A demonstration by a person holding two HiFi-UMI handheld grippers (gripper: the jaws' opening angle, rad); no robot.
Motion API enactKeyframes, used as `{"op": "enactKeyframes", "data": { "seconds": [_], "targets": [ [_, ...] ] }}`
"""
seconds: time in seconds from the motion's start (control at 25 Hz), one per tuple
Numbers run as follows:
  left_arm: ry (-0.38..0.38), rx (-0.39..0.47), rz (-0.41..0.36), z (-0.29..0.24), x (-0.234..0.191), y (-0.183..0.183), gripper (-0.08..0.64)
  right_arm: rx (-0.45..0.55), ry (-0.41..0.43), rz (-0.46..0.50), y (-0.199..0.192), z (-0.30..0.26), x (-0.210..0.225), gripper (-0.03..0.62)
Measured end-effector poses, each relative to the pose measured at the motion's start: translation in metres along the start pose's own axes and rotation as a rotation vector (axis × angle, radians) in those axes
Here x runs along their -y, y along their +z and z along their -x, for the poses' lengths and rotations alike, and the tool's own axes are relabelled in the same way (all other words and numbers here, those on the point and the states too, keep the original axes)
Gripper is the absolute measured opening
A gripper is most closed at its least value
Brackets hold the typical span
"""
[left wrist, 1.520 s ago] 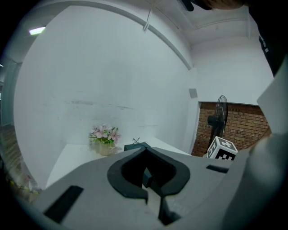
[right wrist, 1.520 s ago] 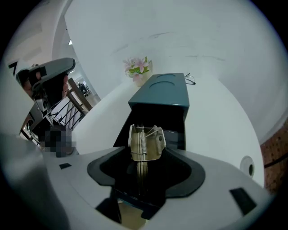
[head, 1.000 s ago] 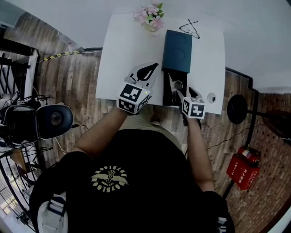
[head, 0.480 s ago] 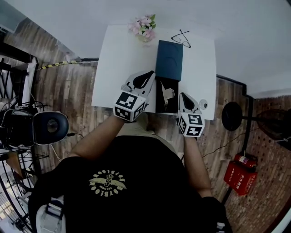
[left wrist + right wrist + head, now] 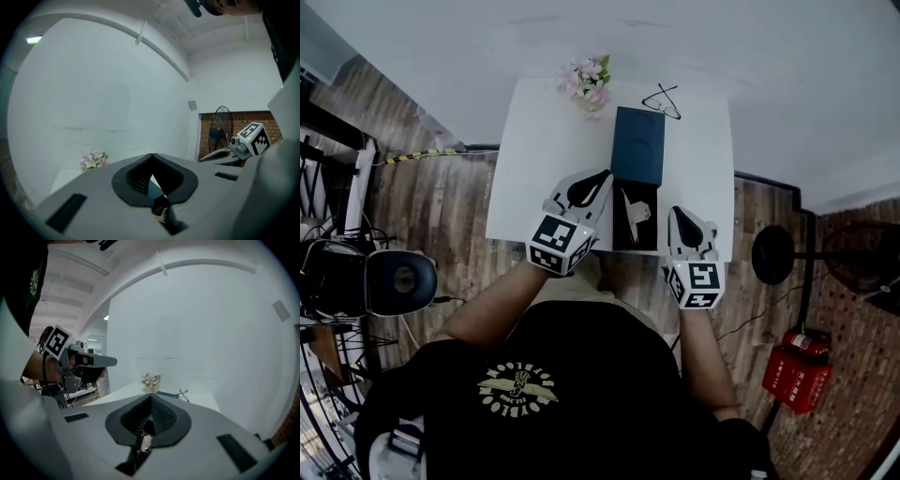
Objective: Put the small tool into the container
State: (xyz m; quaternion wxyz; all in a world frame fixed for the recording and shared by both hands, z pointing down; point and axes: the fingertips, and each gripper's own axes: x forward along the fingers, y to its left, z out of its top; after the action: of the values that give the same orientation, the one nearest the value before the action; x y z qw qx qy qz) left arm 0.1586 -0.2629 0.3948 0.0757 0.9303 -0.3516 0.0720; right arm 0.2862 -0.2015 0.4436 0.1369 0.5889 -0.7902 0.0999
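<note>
Your white table (image 5: 534,141) sits against the wall, and the dark box (image 5: 647,236) lies on it near the front edge, open, with its lid (image 5: 637,145) stretched flat beyond it. Your left gripper (image 5: 605,175) hovers just beside the box's left wall; its own view shows the jaws pressed together at the tips with nothing between them. Your right gripper (image 5: 679,214) hangs just off the box's right side, likewise clenched on nothing. The flowers (image 5: 586,82) stand at the table's far edge, and the glasses (image 5: 662,101) lie to their right. The small pale tool (image 5: 633,208) rests inside the open box, between your two grippers and free of both.
</note>
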Motion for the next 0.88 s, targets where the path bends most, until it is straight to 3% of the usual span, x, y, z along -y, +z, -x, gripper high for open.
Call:
{"op": "enactKeyframes", "data": {
  "seconds": [0.36, 0.88],
  "targets": [
    [0.003, 0.042, -0.055, 0.007, 0.007, 0.027, 0.006, 0.105, -0.004, 0.062, 0.056, 0.021, 0.007, 0.002],
    [0.014, 0.082, -0.096, 0.011, 0.000, 0.047, 0.008, 0.115, -0.038, 0.035, 0.067, 0.026, 0.019, 0.002]
  ]
}}
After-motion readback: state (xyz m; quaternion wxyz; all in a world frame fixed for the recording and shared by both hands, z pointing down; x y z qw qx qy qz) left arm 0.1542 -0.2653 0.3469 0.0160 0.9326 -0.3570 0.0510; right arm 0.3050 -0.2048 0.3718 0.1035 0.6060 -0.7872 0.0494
